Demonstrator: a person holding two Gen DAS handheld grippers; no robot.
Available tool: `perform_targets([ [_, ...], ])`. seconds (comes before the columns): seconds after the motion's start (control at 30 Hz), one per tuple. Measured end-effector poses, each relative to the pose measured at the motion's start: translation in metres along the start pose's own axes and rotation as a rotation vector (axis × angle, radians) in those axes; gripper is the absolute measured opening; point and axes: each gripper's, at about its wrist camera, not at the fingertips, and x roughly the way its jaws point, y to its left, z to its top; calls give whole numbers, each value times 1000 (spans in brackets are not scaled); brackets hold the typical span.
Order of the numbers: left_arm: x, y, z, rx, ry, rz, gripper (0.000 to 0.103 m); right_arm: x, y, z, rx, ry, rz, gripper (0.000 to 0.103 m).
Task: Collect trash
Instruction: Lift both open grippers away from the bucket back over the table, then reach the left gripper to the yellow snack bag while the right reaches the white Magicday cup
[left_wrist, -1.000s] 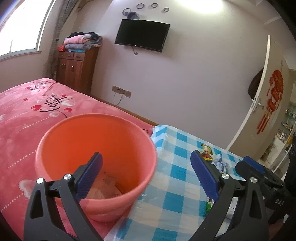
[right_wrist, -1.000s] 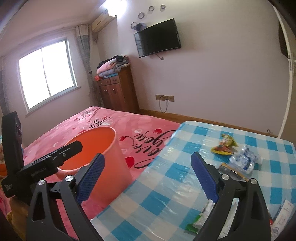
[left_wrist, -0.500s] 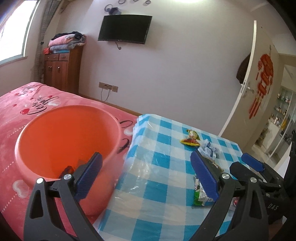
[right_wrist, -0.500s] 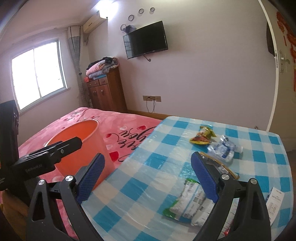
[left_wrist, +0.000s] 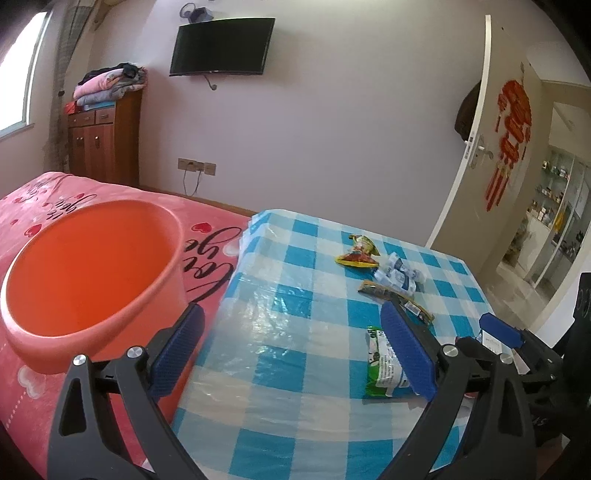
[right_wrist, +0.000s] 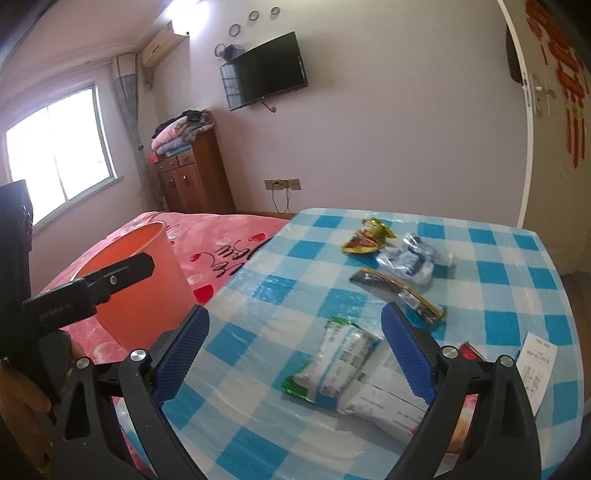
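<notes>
Left claw (left_wrist: 291, 352) released, jaws spread wide, nothing between them. It hangs over the near left edge of the tabletop (left_wrist: 295, 288), the one with the blue-and-white check cover. Orange bin (left_wrist: 92, 273) sits to the claw's left on the pink bed (left_wrist: 218, 236), just beside the tabletop edge; the left finger (left_wrist: 177, 354) overlaps the bin wall in view. Cannot tell what's in the bin from this angle.

Right claw (right_wrist: 295, 356) also released, empty, jaws wide apart, over the near part of the tabletop (right_wrist: 491, 266).

Trash, relative to the right claw:
- green-edged white packet (right_wrist: 332, 363) lies flat between the fingers, just ahead of them, closer to the right finger (right_wrist: 406, 354)
- white paper wrapper (right_wrist: 384, 406) under/behind that finger, touching the green packet
- long dark-and-yellow wrapper (right_wrist: 399, 295) ahead, slightly right
- clear blue-printed bag (right_wrist: 406, 258) beyond it, touching or nearly so
- yellow-red snack packet (right_wrist: 367, 236) furthest ahead, just beside the clear bag
- printed paper slip (right_wrist: 535, 363) to the right, near the tabletop edge
- something red (right_wrist: 471, 350) peeks out behind the right finger, too hidden to identify

Left claw's body shows at far left of the right wrist view, in front of the bin.
</notes>
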Motion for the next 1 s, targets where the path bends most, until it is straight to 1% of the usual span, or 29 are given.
perform_targets([
  [0.3, 25, -31, -1, 57, 40, -31, 96, -6, -34, -13, 49, 13, -30, 93],
  [0.43, 46, -48, 3, 87, 60, -53, 96, -8, -57, -18, 79, 27, -51, 93],
  [0.53, 67, -62, 8, 115, 83, -70, 96, -8, -75, -20, 99, 47, -69, 93],
  [0.7, 107, -91, 19, 176, 98, -82, 96, -8, -109, -15, 127, 64, -103, 93],
  [0.8, 127, -106, 25, 216, 108, -91, 96, -5, -131, -8, 155, 82, -105, 93],
  [0.9, 153, -120, 33, 258, 109, -75, 96, 1, -149, 0, 175, 101, -100, 93],
  [1.0, 179, -127, 40, 250, 141, -90, 96, 14, -168, 12, 203, 137, -87, 93],
])
